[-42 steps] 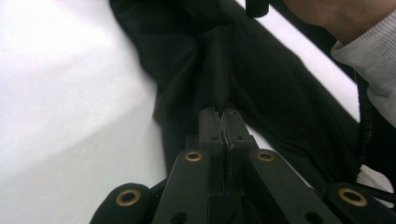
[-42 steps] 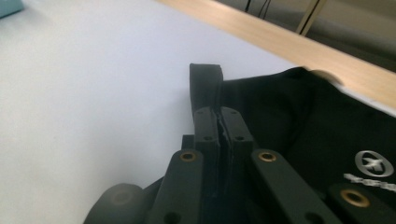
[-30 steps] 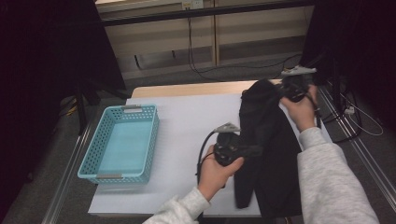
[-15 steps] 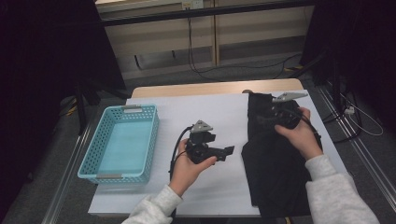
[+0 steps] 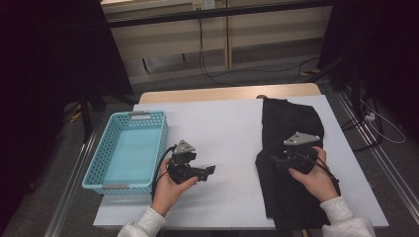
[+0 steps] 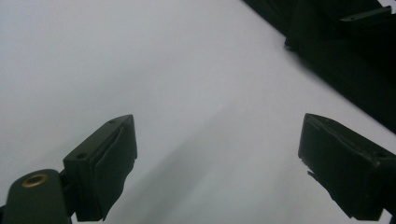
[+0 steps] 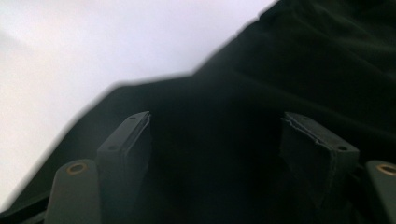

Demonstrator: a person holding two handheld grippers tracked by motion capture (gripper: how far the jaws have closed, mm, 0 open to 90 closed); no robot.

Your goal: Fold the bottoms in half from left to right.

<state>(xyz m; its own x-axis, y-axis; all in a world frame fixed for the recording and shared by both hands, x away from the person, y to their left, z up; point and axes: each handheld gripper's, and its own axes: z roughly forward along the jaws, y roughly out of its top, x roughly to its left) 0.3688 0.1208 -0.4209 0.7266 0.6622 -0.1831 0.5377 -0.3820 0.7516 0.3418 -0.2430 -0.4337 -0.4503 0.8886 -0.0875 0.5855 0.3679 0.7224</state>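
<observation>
Limp, creased black cloth garment (image 5: 291, 133) lies under the gaping, empty right tongs (image 5: 276, 161) (left tongs (image 5: 210, 170) likewise agape, both just been opening) on the smooth white counter (image 5: 222, 123)

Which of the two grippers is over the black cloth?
The right gripper, open above the black cloth on the table's right side. The left gripper, also open, is over bare white table beside the blue basket.

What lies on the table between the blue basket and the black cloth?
The left gripper alone, held over bare white table between the blue basket and black cloth, as the high view shows.
</observation>
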